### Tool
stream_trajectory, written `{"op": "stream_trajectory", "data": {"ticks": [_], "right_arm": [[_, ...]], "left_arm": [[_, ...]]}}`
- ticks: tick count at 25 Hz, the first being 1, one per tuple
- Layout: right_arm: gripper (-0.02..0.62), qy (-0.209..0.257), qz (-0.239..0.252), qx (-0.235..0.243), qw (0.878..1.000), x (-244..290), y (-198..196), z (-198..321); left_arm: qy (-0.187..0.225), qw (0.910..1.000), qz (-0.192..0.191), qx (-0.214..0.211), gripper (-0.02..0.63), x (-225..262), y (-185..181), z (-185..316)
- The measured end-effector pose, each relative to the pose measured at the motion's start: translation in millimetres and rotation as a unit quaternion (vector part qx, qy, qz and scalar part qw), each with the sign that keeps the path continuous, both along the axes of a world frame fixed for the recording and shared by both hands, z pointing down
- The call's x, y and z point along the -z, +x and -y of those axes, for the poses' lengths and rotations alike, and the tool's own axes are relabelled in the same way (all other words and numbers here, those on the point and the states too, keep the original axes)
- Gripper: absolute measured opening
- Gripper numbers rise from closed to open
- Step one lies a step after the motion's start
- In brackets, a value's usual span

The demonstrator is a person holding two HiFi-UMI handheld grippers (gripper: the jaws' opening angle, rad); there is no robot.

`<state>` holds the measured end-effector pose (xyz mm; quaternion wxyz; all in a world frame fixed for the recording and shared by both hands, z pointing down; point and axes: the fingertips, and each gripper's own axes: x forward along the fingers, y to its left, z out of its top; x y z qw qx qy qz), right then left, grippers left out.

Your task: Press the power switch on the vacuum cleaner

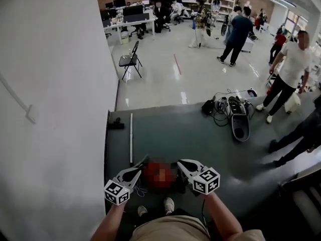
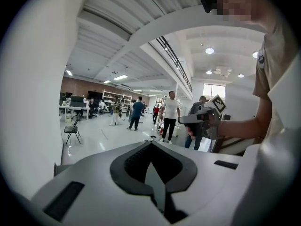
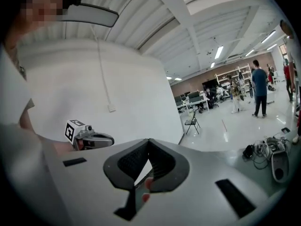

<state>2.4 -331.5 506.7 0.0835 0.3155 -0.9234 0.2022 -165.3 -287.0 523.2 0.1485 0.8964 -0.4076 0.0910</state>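
Observation:
Both grippers are held up close below my head, side by side over my feet. My left gripper [image 1: 144, 160] [image 2: 150, 142] has its jaws together with nothing between them. My right gripper [image 1: 180, 162] [image 3: 148, 140] is likewise shut and empty; something reddish shows through the gap behind its pads. Each gripper shows in the other's view: the right gripper [image 2: 204, 119] and the left gripper [image 3: 89, 138]. A dark long appliance [image 1: 239, 119] [image 3: 277, 161] with tangled cables lies far ahead on the right of the grey floor mat [image 1: 190, 134]. I cannot tell whether it is the vacuum cleaner.
A white wall [image 1: 50, 109] runs along the left. A white rod [image 1: 131, 137] lies on the mat near it. Beyond the mat are a black folding chair [image 1: 130, 60] and several people standing, one in a white shirt [image 1: 291, 74] at the right. My shoes [image 1: 169, 205] are below.

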Motion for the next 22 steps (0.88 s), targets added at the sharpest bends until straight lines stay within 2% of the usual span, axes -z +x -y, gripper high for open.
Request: {"op": "stream_trajectory", "data": {"ticks": [4, 8, 10, 13, 15, 16, 19, 22], "right_arm": [[0.011, 0.046, -0.009, -0.02, 0.999, 34.4, 22.9, -0.1], [0.012, 0.11, -0.013, -0.08, 0.991, 53.5, 55.0, 10.2], [0.012, 0.123, -0.012, -0.108, 0.986, 53.5, 71.3, 16.9], [0.02, 0.118, -0.023, -0.132, 0.984, 36.1, 94.1, 26.6], [0.07, 0.105, -0.028, -0.136, 0.985, 18.3, 107.0, 32.6], [0.099, 0.099, -0.027, -0.14, 0.985, 9.7, 114.3, 35.6], [0.114, 0.077, -0.032, -0.164, 0.983, -17.4, 139.9, 44.0], [0.136, 0.039, -0.04, -0.165, 0.985, -52.0, 150.7, 53.9]], "left_arm": [[0.021, 0.9997, -0.015, 0.002, 0.0, 30.3, -3.9, 12.0], [0.04, 0.9987, -0.032, -0.005, 0.0, 48.4, -8.7, 25.1], [0.041, 0.9984, -0.038, 0.005, 0.0, 49.2, -14.2, 34.0], [0.025, 0.997, -0.068, 0.029, 0.001, 39.9, -24.3, 45.9], [0.01, 0.9957, -0.08, 0.045, 0.003, 27.1, -33.3, 52.4], [0.004, 0.9956, -0.076, 0.055, 0.003, 18.3, -38.7, 55.4], [-0.016, 0.9943, -0.047, 0.094, 0.027, -14.1, -56.4, 60.1], [-0.042, 0.9906, -0.023, 0.128, 0.06, -49.5, -69.6, 61.5]]}}
